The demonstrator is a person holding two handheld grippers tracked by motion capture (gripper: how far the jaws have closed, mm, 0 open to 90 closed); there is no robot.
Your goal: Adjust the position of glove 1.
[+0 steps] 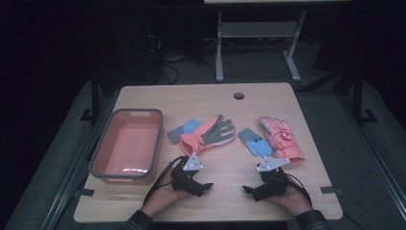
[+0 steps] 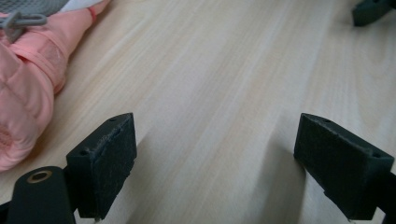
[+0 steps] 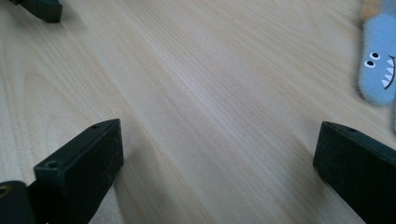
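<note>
We take this for a lab or workshop room: a plain wooden table (image 1: 201, 103) with a cable hole (image 1: 239, 95) stands on grey carpet, a metal-framed bench (image 1: 258, 33) and loose cables (image 1: 167, 62) behind it in the dark.

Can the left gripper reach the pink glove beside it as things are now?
Probably yes. The left gripper rests on the table with jaws open and empty, and the pink glove lies just beyond it with only bare wood between.
</note>
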